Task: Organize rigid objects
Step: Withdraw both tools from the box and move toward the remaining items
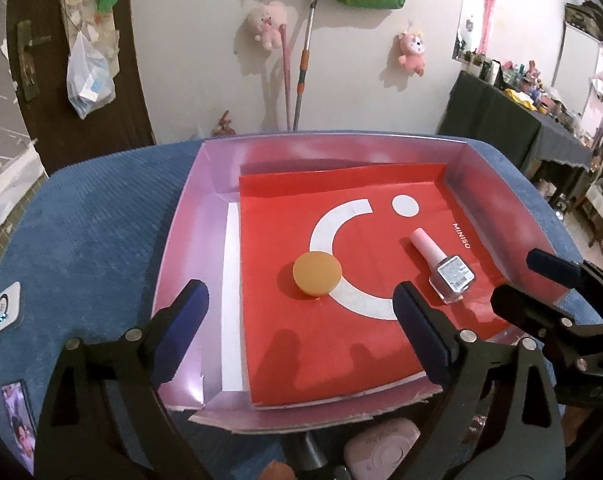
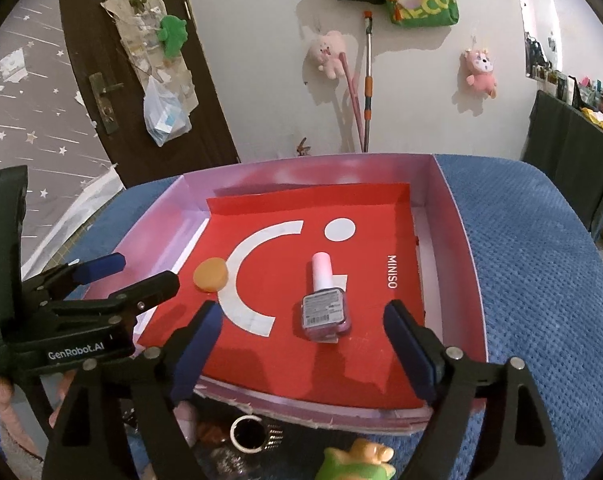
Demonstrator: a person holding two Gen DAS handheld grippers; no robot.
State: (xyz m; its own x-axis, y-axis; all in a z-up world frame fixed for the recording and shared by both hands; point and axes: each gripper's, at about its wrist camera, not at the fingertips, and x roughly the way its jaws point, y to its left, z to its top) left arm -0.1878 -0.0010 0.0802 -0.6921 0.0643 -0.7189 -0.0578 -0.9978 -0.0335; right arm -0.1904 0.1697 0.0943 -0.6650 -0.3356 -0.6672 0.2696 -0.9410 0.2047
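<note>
Nearest my right claw (image 2: 301,324), below the tray's front lip, sit a green and yellow toy (image 2: 355,462) and a dark-mouthed small jar (image 2: 248,434); under my left claw (image 1: 301,300) I see a pink case (image 1: 381,450). These look like what is left to sort, so I judge the step in hand is either fetching one of them or tidying what already lies in the tray (image 2: 457,240).

Both claws hang spread wide and hold nothing. Just past my right fingertips (image 2: 401,320) the nail polish bottle (image 2: 325,304) lies flat on the red paper liner (image 2: 373,240), its pink cap aimed at the far wall. My left claw frames the orange round disc (image 1: 317,273), which rests on the liner over the white arc.

To grip the bottle well I would come down over its square glass body, not the slim cap, with pads on the two flat sides, and close gently since glass on paper may skid. The disc is low, so I would pinch it across its rim. I would keep the two claws apart; they stand near each other here. Further off is the blue cloth on the bench (image 2: 541,260), then the wall
</note>
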